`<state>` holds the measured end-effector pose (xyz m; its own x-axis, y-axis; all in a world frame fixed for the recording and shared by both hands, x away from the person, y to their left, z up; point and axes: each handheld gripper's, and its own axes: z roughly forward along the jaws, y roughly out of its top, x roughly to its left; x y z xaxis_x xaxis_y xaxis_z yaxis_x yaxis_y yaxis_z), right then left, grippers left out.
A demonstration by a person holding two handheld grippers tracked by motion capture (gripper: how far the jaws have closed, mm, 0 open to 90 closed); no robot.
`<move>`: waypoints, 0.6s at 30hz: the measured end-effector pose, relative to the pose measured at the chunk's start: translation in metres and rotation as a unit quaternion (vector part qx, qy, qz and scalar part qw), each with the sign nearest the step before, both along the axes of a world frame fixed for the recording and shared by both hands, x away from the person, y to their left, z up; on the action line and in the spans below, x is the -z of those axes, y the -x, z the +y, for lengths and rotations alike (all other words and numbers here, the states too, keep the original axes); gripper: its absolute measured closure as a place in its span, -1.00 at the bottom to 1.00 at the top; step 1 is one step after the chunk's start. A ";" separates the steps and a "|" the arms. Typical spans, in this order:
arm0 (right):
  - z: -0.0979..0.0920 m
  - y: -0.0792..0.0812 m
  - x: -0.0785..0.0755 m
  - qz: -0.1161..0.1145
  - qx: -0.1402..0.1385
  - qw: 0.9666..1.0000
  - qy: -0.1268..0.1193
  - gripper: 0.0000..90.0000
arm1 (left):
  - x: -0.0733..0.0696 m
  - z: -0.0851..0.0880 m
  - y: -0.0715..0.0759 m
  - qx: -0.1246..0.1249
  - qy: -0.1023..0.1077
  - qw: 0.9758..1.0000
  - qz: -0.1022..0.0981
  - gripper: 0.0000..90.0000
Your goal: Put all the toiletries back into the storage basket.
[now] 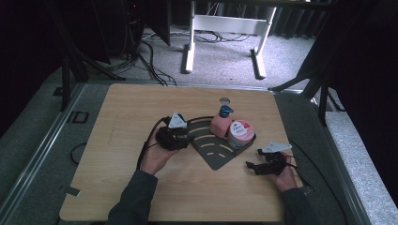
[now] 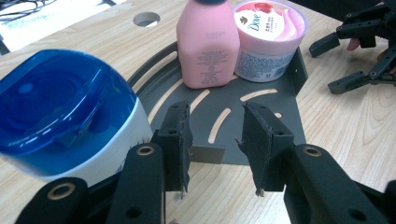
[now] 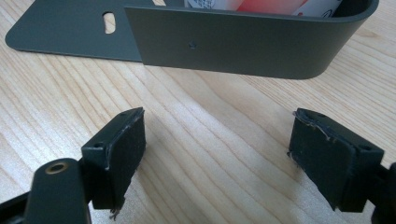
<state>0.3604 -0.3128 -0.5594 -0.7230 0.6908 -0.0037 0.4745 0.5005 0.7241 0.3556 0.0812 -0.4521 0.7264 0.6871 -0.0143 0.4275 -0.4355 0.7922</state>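
Grey tray holds pink bottle w/ Dove tub at its 3 o'clock; left gripper & right gripper both open, empty.

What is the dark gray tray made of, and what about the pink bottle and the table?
The tray looks like thin sheet metal with a matte dark gray coat: flat, with cut slots and a bent-up wall. The pink bottle seems to be smooth plastic with a soft sheen and tiny printed text. The table looks like pale wood, or a wood-look top, since grain lines run across it.
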 end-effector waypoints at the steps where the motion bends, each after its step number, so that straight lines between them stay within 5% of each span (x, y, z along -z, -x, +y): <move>1: 0.000 0.000 0.000 0.000 0.000 1.000 0.000 -0.60 | 0.000 0.001 0.000 0.000 0.000 1.000 0.000 0.37; 18: 0.000 0.000 0.000 -0.001 -0.001 1.000 0.000 -0.59 | 0.001 0.016 0.005 -0.008 0.000 1.000 0.005 0.33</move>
